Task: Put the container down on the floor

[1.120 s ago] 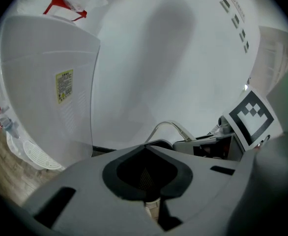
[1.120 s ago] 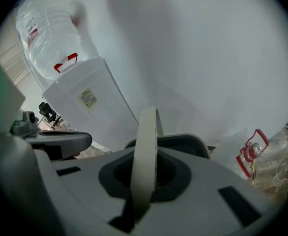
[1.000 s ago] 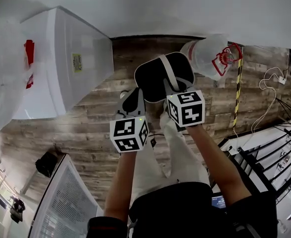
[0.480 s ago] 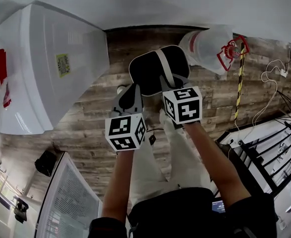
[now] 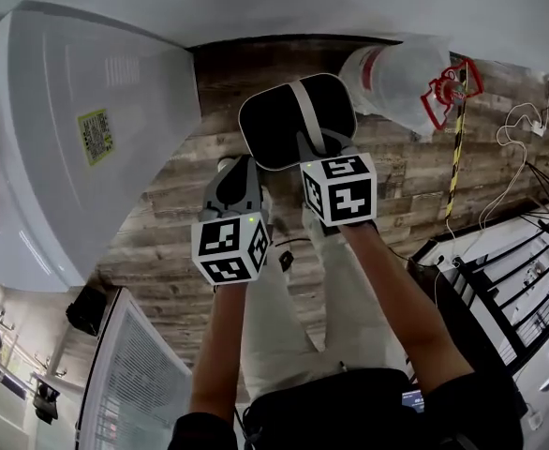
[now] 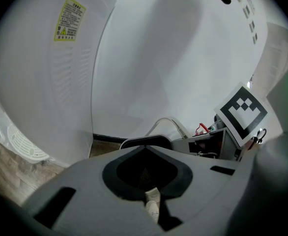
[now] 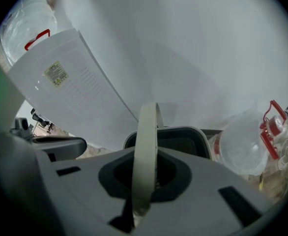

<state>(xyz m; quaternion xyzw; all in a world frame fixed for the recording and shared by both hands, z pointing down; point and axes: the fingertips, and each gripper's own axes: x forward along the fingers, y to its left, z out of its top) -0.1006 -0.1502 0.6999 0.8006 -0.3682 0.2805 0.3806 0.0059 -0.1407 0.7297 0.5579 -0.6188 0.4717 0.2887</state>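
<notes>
The container point(image 5: 276, 129) is a black tub with a white rim and a white bail handle point(image 5: 304, 111). It hangs above the wooden floor point(image 5: 171, 251) near the wall. My right gripper point(image 5: 318, 150) is shut on the handle, and in the right gripper view the handle strap point(image 7: 146, 141) runs up out of the shut right gripper point(image 7: 144, 181), with the tub point(image 7: 188, 141) beyond it. My left gripper point(image 5: 241, 174) is beside the tub on its left, apart from it. In the left gripper view the left gripper point(image 6: 146, 178) is shut on nothing, and the tub's rim point(image 6: 144, 141) shows past it.
A big white appliance point(image 5: 78, 148) with a yellow label stands at the left against the wall. A clear water jug point(image 5: 396, 78) with a red handle lies right of the tub. A yellow-black striped pole point(image 5: 454, 157), cables and a black rack point(image 5: 509, 279) are at the right. A white ribbed unit point(image 5: 129, 382) is at the lower left.
Both grippers and the hanging container have drifted slightly up and left in the head view, toward the wall. The white appliance now fills more of the view. The hold on the handle is unchanged.
</notes>
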